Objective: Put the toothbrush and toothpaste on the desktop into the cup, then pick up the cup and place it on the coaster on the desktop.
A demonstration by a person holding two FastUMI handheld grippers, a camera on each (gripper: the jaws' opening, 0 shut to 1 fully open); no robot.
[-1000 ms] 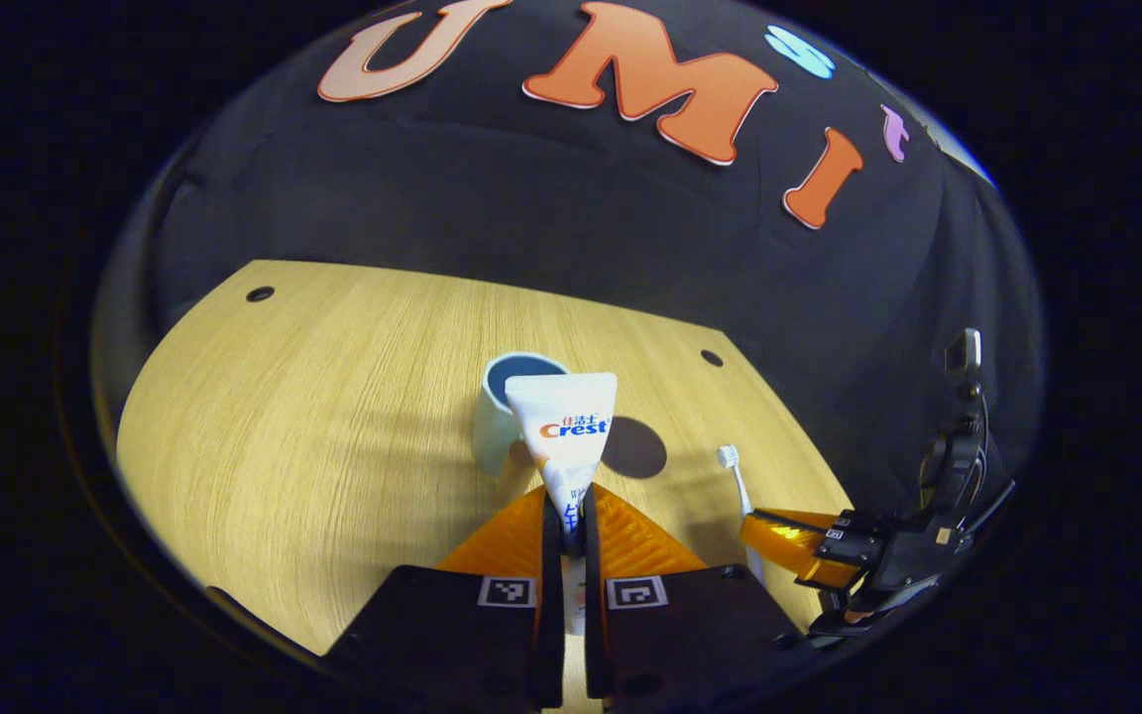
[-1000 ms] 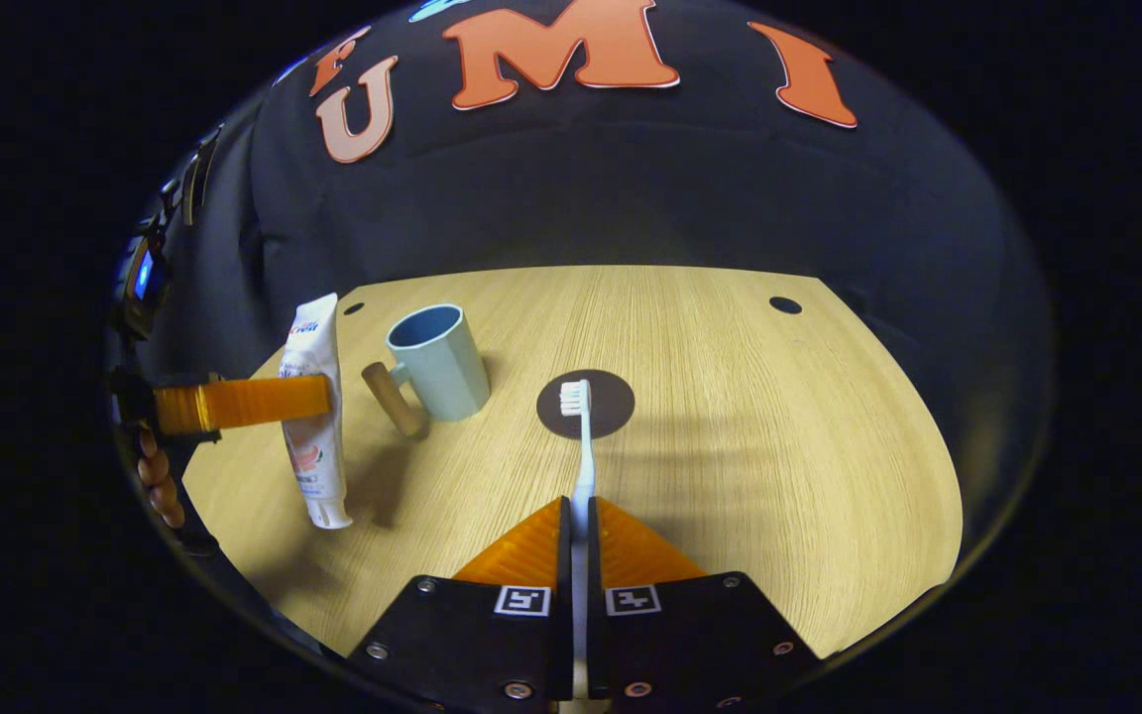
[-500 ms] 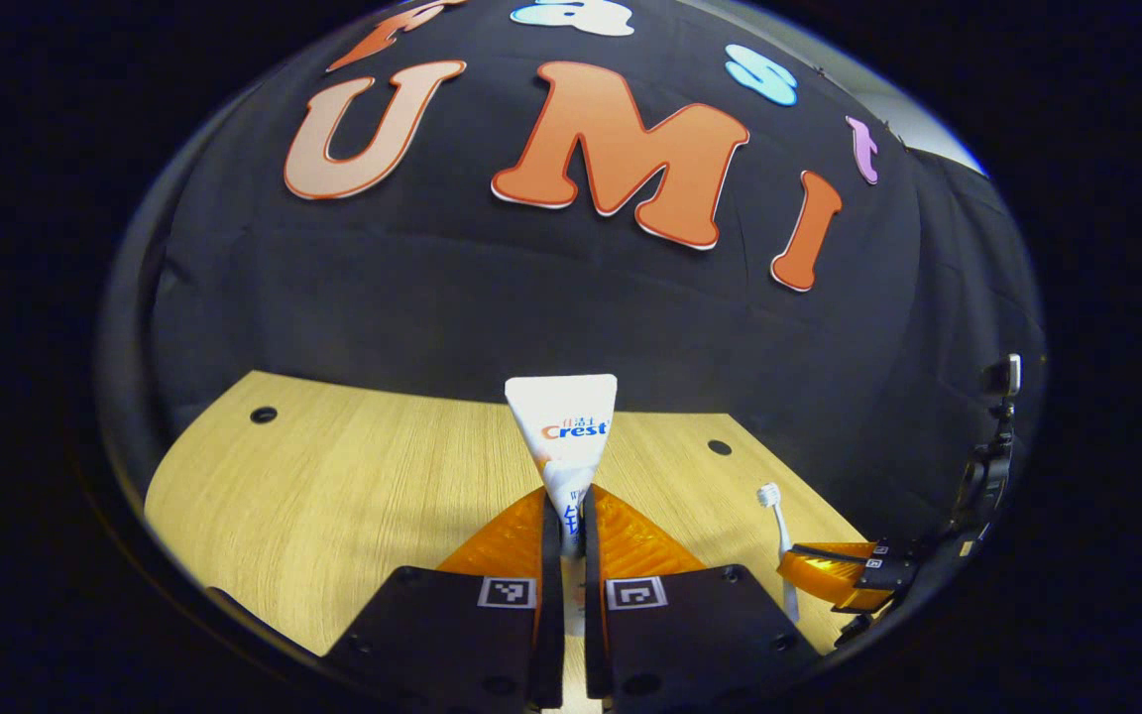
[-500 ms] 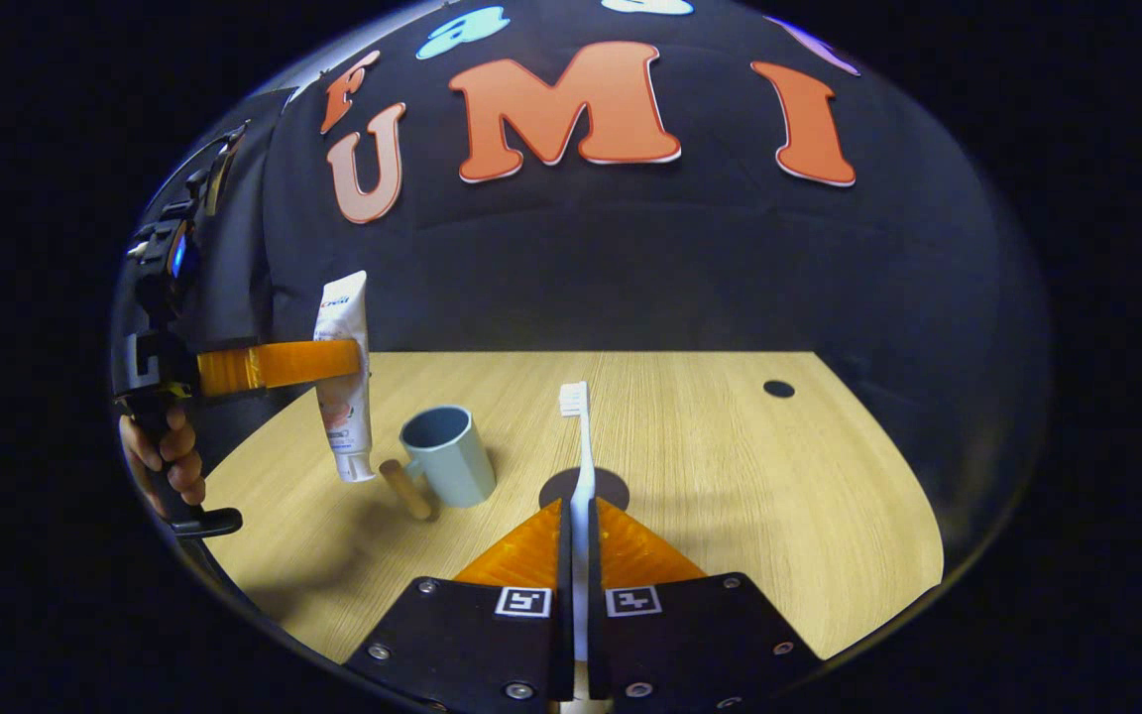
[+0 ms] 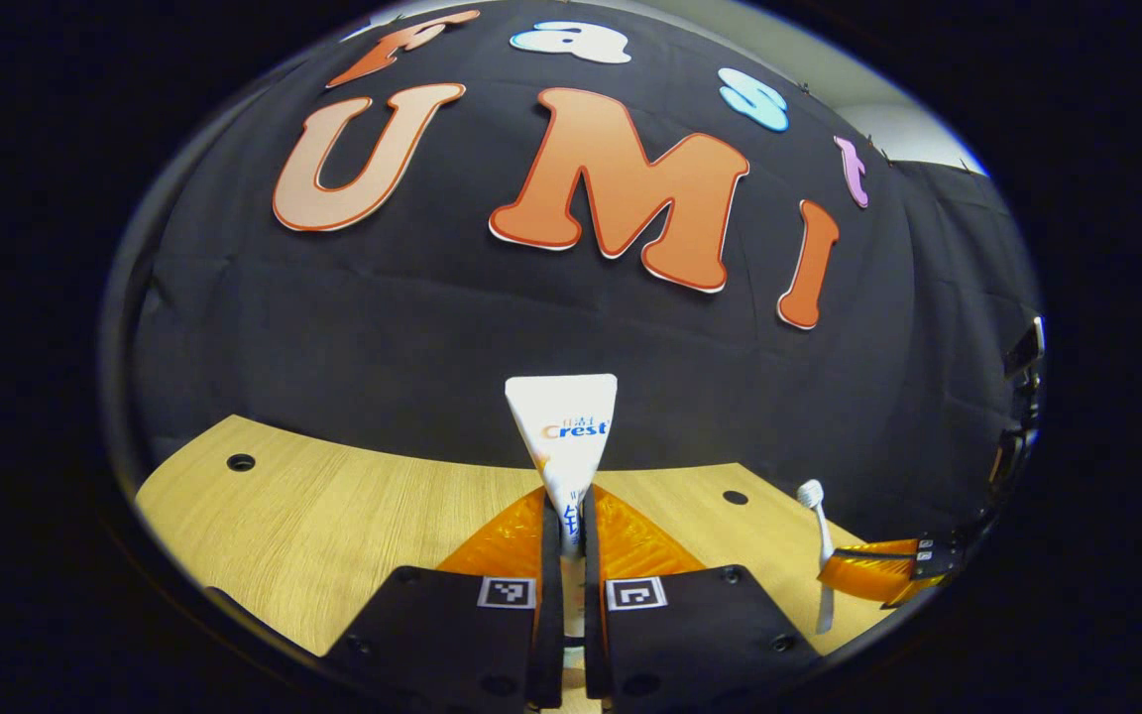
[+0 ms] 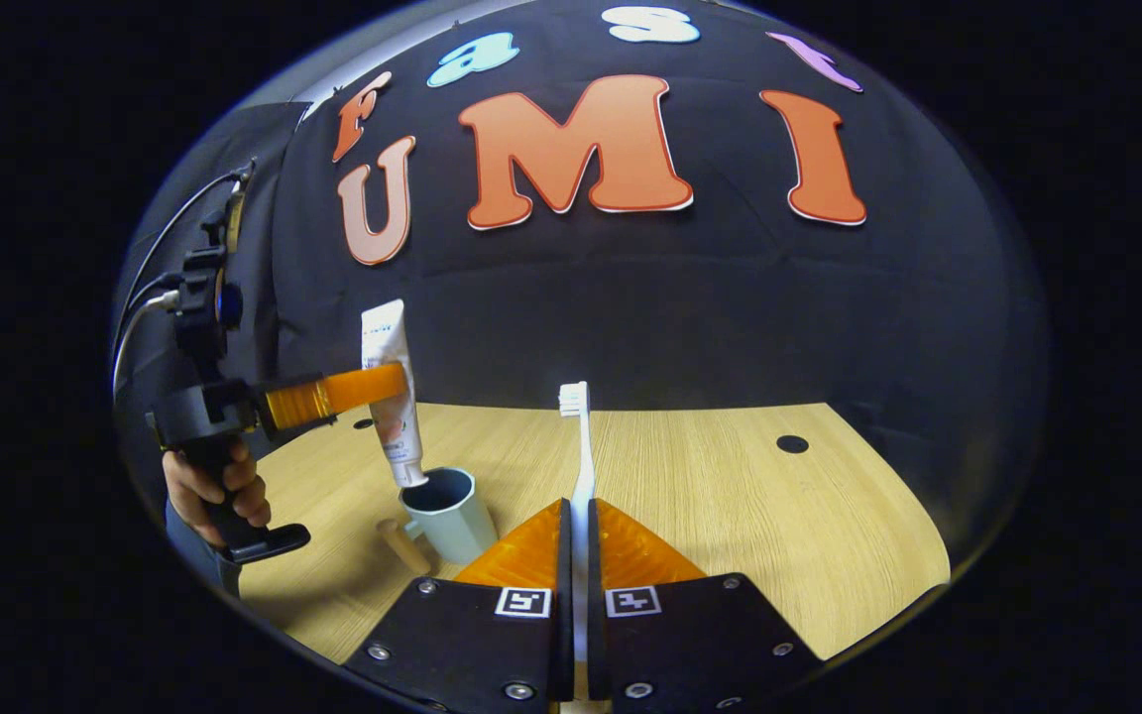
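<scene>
Your left gripper view looks nearly level over the bench (image 5: 333, 506) toward the booth wall. Your right gripper view faces the same way from beside it (slightly more downward), close above the cup (image 6: 447, 516). Both share the bench and wall.

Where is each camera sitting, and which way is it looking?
Left gripper view: rides on the left hand-held gripper, facing the black cloth wall over the desktop; its own orange fingers pinch the toothpaste.
Right gripper view: rides on the right hand-held gripper, facing across the desktop at the wall; its own fingers clamp the toothbrush, and a hand shows at left, holding the toothpaste's cap end above the cup.
Shared: wall, desktop, toothpaste, toothbrush, and each other's gripper.
</scene>
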